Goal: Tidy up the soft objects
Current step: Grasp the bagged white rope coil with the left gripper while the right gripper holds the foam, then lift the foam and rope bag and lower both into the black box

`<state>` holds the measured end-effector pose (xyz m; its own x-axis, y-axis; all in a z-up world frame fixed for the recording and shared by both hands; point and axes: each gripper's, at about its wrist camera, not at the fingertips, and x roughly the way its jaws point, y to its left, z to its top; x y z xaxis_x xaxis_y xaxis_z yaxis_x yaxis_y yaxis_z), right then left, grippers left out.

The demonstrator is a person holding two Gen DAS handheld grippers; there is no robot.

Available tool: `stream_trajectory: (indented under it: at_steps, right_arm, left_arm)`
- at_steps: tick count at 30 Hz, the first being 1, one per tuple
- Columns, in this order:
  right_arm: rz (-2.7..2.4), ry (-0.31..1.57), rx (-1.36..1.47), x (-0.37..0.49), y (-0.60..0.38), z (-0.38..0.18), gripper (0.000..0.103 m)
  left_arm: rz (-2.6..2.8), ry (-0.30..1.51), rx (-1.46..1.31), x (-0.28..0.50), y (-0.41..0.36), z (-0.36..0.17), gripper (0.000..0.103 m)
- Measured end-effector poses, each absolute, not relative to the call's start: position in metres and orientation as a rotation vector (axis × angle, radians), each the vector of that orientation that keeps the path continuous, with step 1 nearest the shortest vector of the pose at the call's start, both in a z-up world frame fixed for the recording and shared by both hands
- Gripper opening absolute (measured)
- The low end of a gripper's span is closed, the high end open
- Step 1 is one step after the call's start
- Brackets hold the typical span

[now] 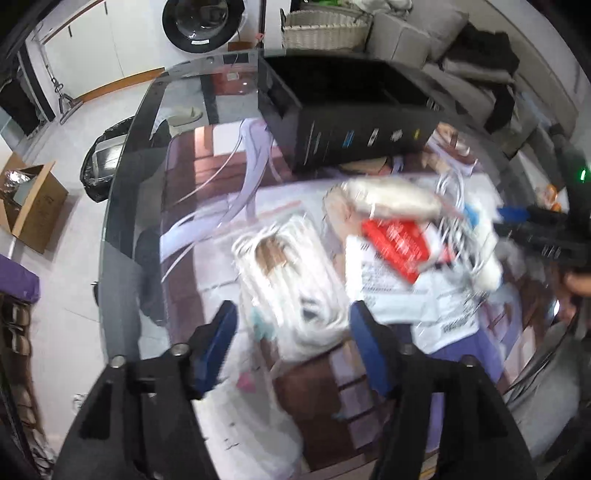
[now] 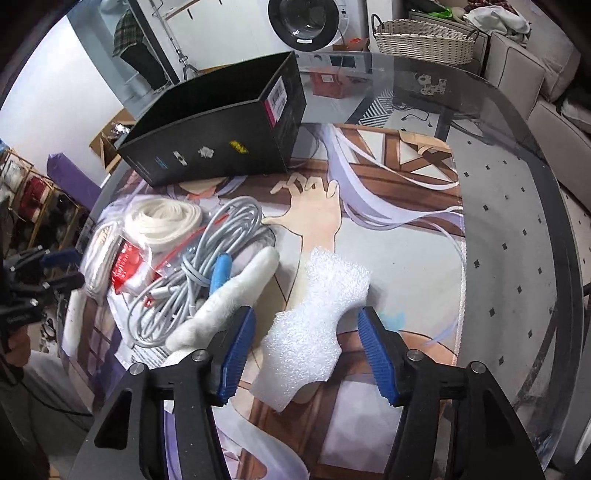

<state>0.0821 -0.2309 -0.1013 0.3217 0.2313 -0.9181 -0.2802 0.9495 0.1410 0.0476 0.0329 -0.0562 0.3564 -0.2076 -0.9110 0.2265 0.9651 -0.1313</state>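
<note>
A white foam piece point(image 2: 314, 321) lies on the printed mat between the open fingers of my right gripper point(image 2: 306, 354), untouched as far as I can tell. Left of it lie a white plush piece point(image 2: 229, 299), a grey cable bundle point(image 2: 207, 266), a white rope coil point(image 2: 162, 218) and a red packet point(image 2: 127, 266). An open black box point(image 2: 221, 140) stands behind them. My left gripper point(image 1: 291, 350) is open over a bagged white rope coil point(image 1: 291, 273); this view is blurred. The black box point(image 1: 351, 122) shows behind it.
The printed mat point(image 2: 406, 258) covers a round glass table point(image 2: 517, 221). A wicker basket point(image 2: 424, 40), a washing machine point(image 2: 310, 22) and a sofa point(image 2: 535, 74) stand beyond it. A cardboard box point(image 1: 33, 206) and a black bag point(image 1: 107, 158) are on the floor.
</note>
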Motion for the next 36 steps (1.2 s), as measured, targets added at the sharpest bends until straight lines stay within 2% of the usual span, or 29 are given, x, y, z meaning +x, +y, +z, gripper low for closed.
stream_trajectory:
  at_steps: [4,9,11,13,15,17,18,22,24,25,27,33,34,36]
  right_arm:
    - [0.336,1.179,-0.102,0.078,-0.224,-0.105,0.060]
    - [0.345,1.176,-0.099,0.077,-0.226,-0.105,0.058]
    - [0.350,1.173,-0.108,0.076,-0.226,-0.105,0.057]
    - [0.352,1.164,-0.124,0.073,-0.226,-0.106,0.056]
    - [0.357,1.152,-0.155,0.070,-0.225,-0.106,0.054]
    - [0.366,1.143,-0.170,0.067,-0.225,-0.106,0.047]
    - [0.377,1.140,-0.177,0.067,-0.225,-0.105,0.041]
    - [0.407,1.121,-0.188,0.064,-0.223,-0.103,0.041]
    - [0.404,1.123,-0.195,0.063,-0.222,-0.103,0.041]
    - [0.393,1.127,-0.193,0.064,-0.223,-0.104,0.041]
    - [0.391,1.132,-0.187,0.066,-0.223,-0.104,0.041]
    - [0.394,1.119,-0.235,0.066,-0.216,-0.102,0.042]
    - [0.396,1.120,-0.233,0.066,-0.216,-0.102,0.042]
    - [0.396,1.133,-0.219,0.066,-0.218,-0.104,0.042]
  left_arm:
    - [-0.260,1.162,0.035,0.055,0.019,-0.056,0.086]
    - [-0.215,1.234,0.053,0.072,0.015,-0.075,0.084]
    - [-0.216,1.238,0.054,0.072,0.018,-0.077,0.080]
    - [-0.213,1.231,0.080,0.069,0.020,-0.078,0.061]
    - [-0.233,1.232,0.081,0.068,0.023,-0.080,0.052]
    - [-0.247,1.200,0.122,0.066,0.022,-0.078,0.043]
    - [-0.249,1.189,0.144,0.065,0.018,-0.076,0.042]
    - [-0.247,1.180,0.168,0.062,0.015,-0.075,0.044]
    - [-0.243,1.185,0.148,0.064,0.018,-0.075,0.049]
    - [-0.235,1.192,0.130,0.066,0.020,-0.076,0.057]
    - [-0.213,1.196,0.113,0.068,0.022,-0.077,0.064]
    - [-0.188,1.204,0.108,0.075,0.022,-0.080,0.063]
    - [-0.191,1.217,0.102,0.076,0.023,-0.083,0.054]
    - [-0.197,1.223,0.096,0.076,0.021,-0.084,0.049]
